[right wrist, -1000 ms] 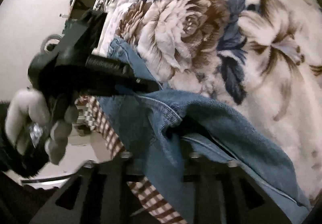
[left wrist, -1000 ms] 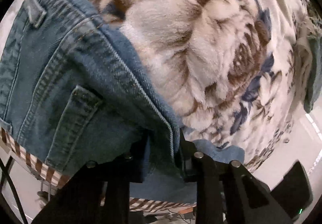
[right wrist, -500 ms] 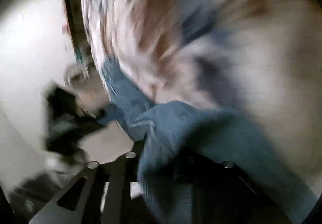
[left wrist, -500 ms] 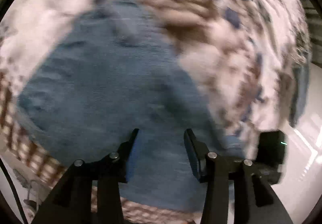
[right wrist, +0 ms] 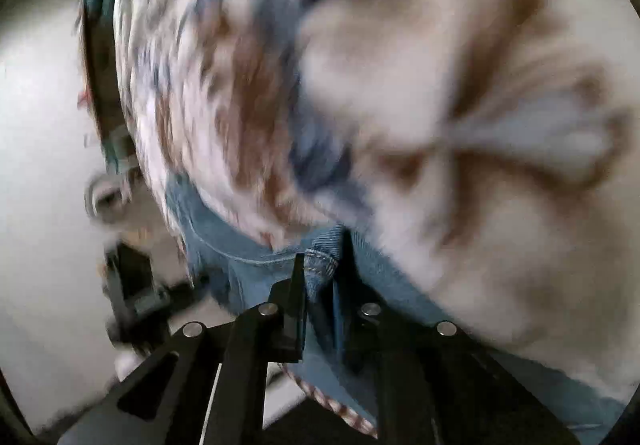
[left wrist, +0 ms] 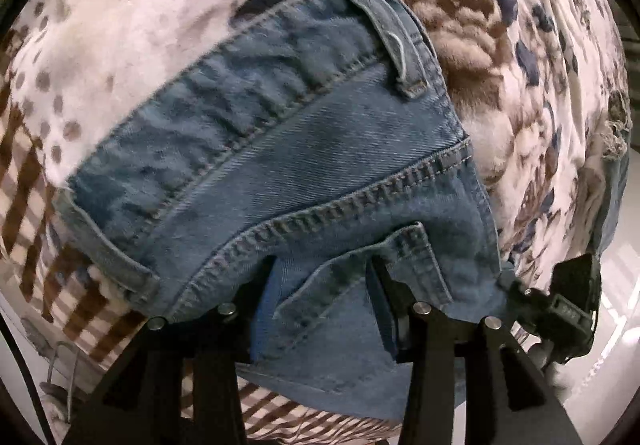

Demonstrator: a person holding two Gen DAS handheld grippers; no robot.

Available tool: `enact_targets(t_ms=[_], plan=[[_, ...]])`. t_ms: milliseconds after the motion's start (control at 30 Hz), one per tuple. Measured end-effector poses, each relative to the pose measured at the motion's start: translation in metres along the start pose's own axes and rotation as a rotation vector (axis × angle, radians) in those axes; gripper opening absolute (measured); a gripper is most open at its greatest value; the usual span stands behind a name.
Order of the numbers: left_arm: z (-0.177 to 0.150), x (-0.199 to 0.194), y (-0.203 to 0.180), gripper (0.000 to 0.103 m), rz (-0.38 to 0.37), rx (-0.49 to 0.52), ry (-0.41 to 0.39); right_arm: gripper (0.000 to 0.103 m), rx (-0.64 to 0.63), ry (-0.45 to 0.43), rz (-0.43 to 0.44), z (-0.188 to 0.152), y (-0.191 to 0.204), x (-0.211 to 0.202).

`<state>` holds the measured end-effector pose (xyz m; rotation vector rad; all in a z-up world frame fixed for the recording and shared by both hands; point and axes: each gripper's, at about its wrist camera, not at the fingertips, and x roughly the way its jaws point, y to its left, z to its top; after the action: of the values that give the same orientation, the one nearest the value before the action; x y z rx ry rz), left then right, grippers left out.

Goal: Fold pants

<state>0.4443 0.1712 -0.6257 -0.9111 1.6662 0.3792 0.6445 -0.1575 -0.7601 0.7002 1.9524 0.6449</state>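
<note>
2 grippers work our jeans [left wrist: 304, 173]: our left gripper [left wrist: 320, 265] stands parted over the back pocket [left wrist: 372, 269], pads clear of the denim, while our right gripper [right wrist: 320, 265], jaws just closing, pinches a seamed edge. Beyond, the jeans lie on a floral fleece blanket [left wrist: 500, 93].

Both wrist views sit close over the jeans [left wrist: 304, 173] on the blanket [left wrist: 520, 57]: left looks steeply down, right shallower and blurred.
</note>
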Motion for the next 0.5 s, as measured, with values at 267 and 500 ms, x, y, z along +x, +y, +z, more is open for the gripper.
enact_targets(t_ms=[267, 500], plan=[[-0.019, -0.036, -0.023, 0.05, 0.003, 0.131, -0.063, 0.064, -0.119, -0.186, -0.169, -0.055, 0.025, -0.077], [-0.023, -0.031, -0.084, 0.064, 0.033, 0.317, -0.15, 0.065, -0.345, -0.126, -0.515, -0.097, 0.002, -0.103]])
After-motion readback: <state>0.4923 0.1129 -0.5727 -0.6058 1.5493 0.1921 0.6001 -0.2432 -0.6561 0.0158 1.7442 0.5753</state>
